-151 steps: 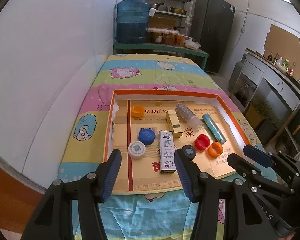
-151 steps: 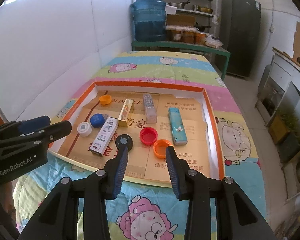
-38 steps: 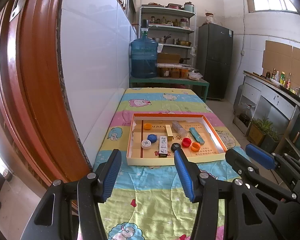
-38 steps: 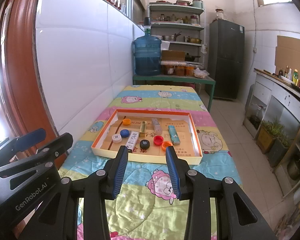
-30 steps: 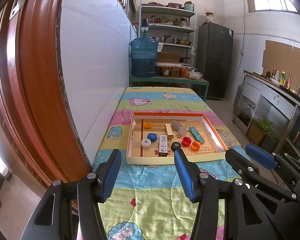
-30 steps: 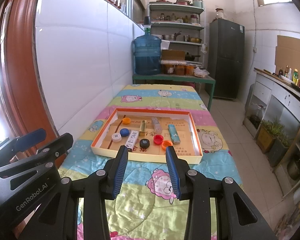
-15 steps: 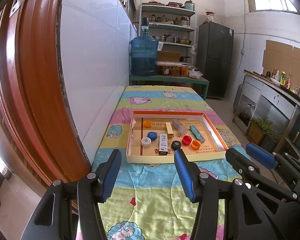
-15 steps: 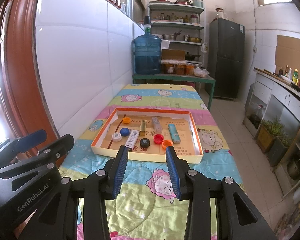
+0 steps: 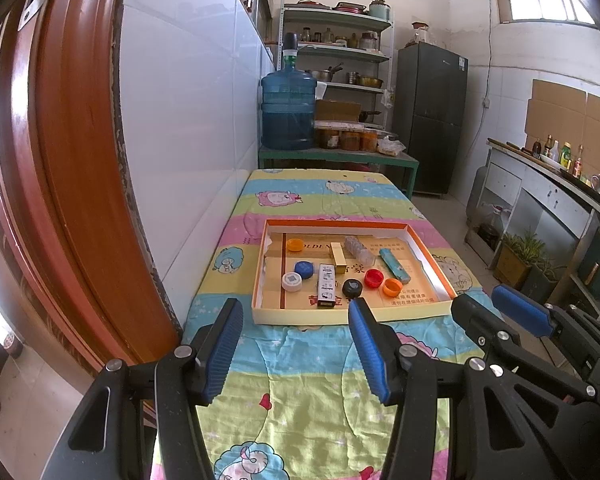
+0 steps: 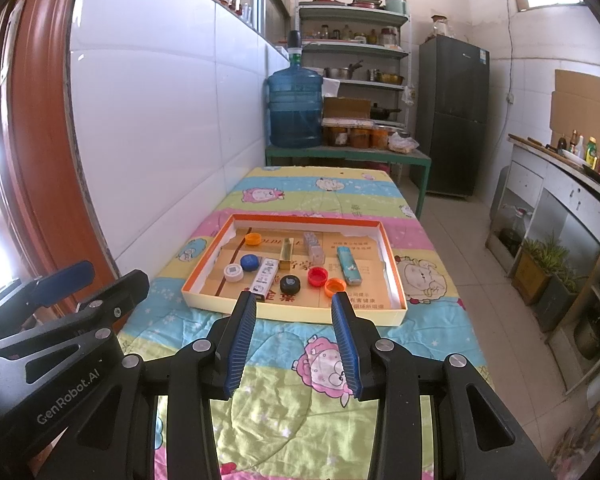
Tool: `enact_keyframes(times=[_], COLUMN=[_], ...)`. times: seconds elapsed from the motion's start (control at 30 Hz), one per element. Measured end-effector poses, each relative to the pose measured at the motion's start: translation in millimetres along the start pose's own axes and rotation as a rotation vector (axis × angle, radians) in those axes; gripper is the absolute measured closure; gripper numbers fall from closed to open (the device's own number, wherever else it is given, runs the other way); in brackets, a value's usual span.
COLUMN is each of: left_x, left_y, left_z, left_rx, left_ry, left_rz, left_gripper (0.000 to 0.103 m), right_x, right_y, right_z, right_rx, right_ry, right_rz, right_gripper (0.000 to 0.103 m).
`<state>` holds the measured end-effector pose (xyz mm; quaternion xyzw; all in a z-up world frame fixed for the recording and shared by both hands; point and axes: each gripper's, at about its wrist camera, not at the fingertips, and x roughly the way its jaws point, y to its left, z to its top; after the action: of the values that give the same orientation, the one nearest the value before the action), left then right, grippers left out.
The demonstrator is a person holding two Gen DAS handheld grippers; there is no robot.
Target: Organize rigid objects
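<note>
Both grippers hang well back from the shallow orange-rimmed cardboard tray [image 9: 434, 258] that lies on the worktop, which is covered with a striped cartoon-print cloth [image 9: 320, 196]; nothing is between either pair of jaws. The left gripper [image 9: 296, 320] has its jaws standing wide apart and empty, with bare cloth and the tray's near wall seen through the gap. The right gripper [image 10: 294, 312] has its jaws parted more narrowly, also empty, and its tips line up in its own view with the middle of the tray's near wall, though they stay short of it. All the task's things lie inside the tray, ahead of and beyond both sets of jaws. Counted, there are six bottle caps: two orange, one [image 10: 253, 238] at the far left corner area and one [image 10: 335, 286] near the front right; one red cap [image 10: 317, 276] just beside that front orange one; one black cap [image 10: 291, 283] left of the red; one blue cap [image 10: 249, 262]; and one white cap [image 10: 233, 272] nearest the tray's left wall. There are four long items: one white printed box [image 10: 265, 274] lying lengthwise between the white and black caps, one gold box [image 10: 286, 255] behind it, one clear plastic container [image 10: 313, 249] to the gold box's right, and one teal box [image 10: 348, 265] furthest right. None of these touches a gripper. In the left wrist view the right gripper's blue-tipped fingers [image 9: 520, 312] show at the right edge, off the tray's right near corner.
</note>
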<state>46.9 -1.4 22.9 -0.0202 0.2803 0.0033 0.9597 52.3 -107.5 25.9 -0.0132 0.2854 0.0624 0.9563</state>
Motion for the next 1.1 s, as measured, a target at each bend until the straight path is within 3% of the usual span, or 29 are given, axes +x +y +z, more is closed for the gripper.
enact_keyframes(times=[1.1], left_x=[0.8], left_y=[0.0], left_z=[-2.0], left_rx=[-0.001], left_ry=[0.004], left_rz=[-0.003], left_gripper=[0.048], right_x=[-0.2], right_y=[0.4], right_z=[0.6], right_rx=[0.000], right_ry=[0.001], right_rz=[0.001], right_gripper=[0.063])
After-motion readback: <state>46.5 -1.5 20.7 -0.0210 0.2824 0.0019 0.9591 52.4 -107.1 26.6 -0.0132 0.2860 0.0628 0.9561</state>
